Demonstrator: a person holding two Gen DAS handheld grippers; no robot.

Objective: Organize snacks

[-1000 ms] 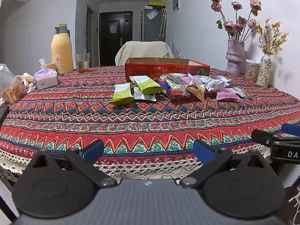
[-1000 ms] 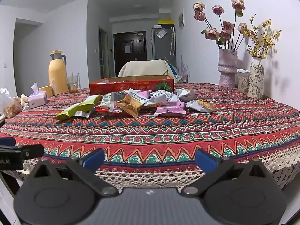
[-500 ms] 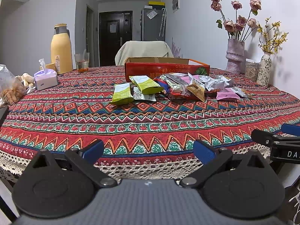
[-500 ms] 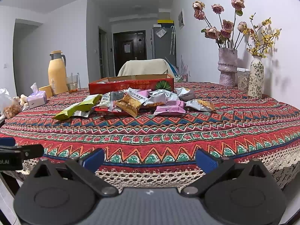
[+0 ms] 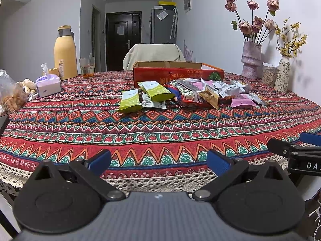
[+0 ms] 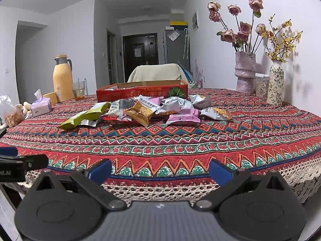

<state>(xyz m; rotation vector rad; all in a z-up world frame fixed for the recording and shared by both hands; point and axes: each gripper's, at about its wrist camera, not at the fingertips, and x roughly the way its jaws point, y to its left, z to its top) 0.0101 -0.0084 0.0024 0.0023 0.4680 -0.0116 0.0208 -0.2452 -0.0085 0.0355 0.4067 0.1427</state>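
Your left tool (image 5: 158, 159) and right tool (image 6: 159, 169) both gape wide and empty at the counter (image 5: 140, 132) edge. The snack packets (image 5: 188, 93) lie heaped just before the red box (image 5: 177, 74). Start with the green packet (image 5: 130, 101) left of the box, gripping one sealed end. The box's inside is hidden.

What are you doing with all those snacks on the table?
Tidying them, but nothing has been picked up yet. The left claw and the right claw are both open and empty, held at the near edge of the round table with the patterned red cloth. A heap of small snack packets, green, pink, silver and orange, lies in the middle, just in front of an open red cardboard box.
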